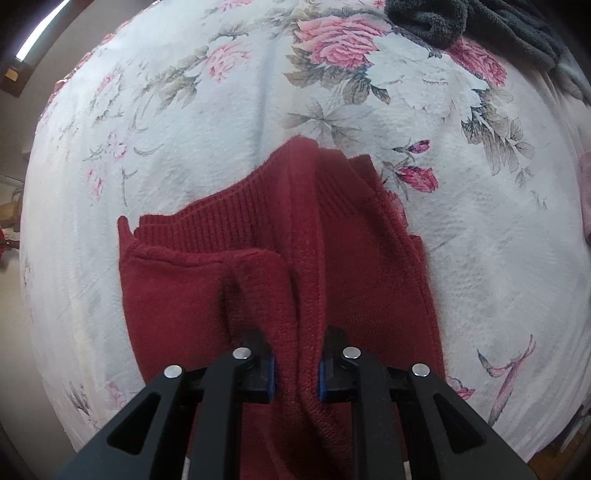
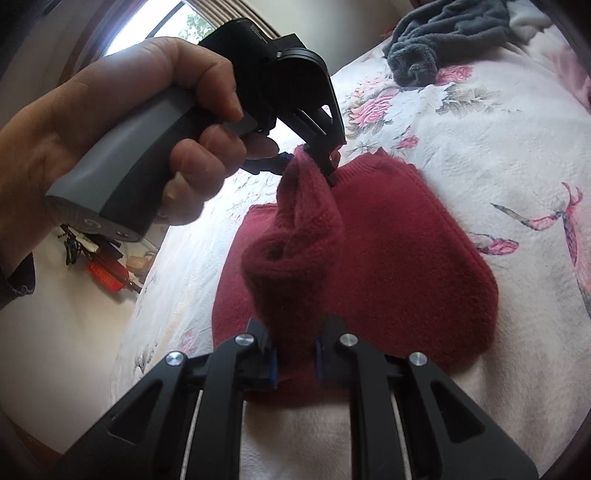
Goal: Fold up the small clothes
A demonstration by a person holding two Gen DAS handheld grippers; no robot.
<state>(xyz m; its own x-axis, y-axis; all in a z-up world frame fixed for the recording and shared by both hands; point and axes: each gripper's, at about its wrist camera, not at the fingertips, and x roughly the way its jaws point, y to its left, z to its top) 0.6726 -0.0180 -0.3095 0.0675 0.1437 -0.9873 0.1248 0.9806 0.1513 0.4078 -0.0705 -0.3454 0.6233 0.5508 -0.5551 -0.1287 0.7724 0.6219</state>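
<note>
**A:** Where is the garment?

**B:** The dark red sweater (image 1: 258,236) lies on a bed covered by a white floral bedspread (image 1: 166,110). Most of it rests flat; one strip of it is lifted off the rest and strung between the two tools.

**A:** What are the tongs doing?

**B:** The left gripper (image 1: 296,373) is clamped on a raised fold of the sweater, with knit bunched between its blue pads. The right gripper (image 2: 295,363) is clamped on the other end of that same lifted strip.

**A:** What does the left wrist view give that the right one lacks?

**B:** It shows the ribbed band (image 1: 221,218) of the sweater at the far edge, and the layers stacked beneath the fold. It shows neither the right gripper nor any hand.

**A:** And the right wrist view?

**B:** It shows the left gripper from outside, held by the person's left hand (image 2: 122,122) around a grey handle, its tips pinching the top of the strip. The strip sags in a rolled loop between both tools, above the rounded flat part of the sweater. A window (image 2: 155,29) appears at the top left.

**A:** Anything shared?

**B:** A dark grey fleece garment (image 1: 443,18) lies crumpled at the far end of the bed, well apart from the sweater.
</note>
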